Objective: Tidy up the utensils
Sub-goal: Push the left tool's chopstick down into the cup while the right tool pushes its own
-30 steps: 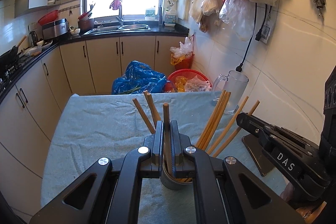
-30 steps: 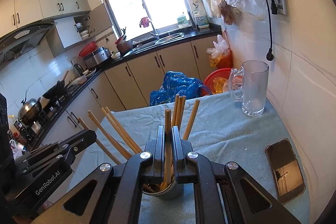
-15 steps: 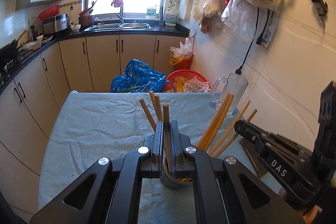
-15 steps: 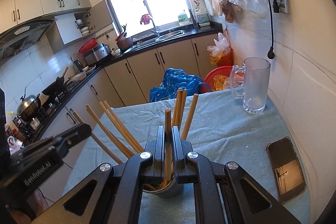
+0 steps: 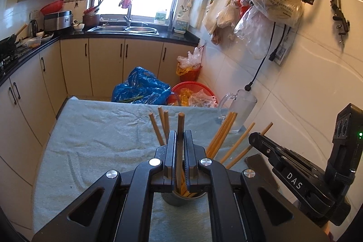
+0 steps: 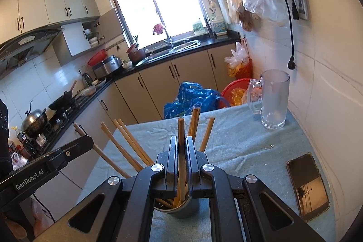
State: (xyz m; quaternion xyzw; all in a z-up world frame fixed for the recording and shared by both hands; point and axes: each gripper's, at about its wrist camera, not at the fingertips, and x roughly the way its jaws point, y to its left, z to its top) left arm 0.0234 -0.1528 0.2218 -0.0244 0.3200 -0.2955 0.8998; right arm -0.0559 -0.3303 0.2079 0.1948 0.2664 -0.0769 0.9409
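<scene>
A grey cup (image 5: 180, 198) stands on the towel-covered table (image 5: 95, 133) and holds several wooden chopsticks (image 5: 221, 134) that fan outward. My left gripper (image 5: 180, 135) is shut on one upright chopstick (image 5: 180, 124) whose lower end goes into the cup. My right gripper (image 6: 181, 140) is shut on another upright chopstick (image 6: 181, 128) over the same cup (image 6: 181, 208), with other chopsticks (image 6: 127, 140) leaning left. Each gripper's body shows at the edge of the other's view.
A glass mug (image 6: 273, 99) stands at the far right of the table by the wall. A phone (image 6: 307, 185) lies at the right edge. Beyond the table are a blue bag (image 5: 140, 87), a red basket (image 5: 195, 92) and kitchen cabinets.
Both grippers have tilted upward a little, so the views show more wall and window. Each stays shut on its chopstick over the cup.
</scene>
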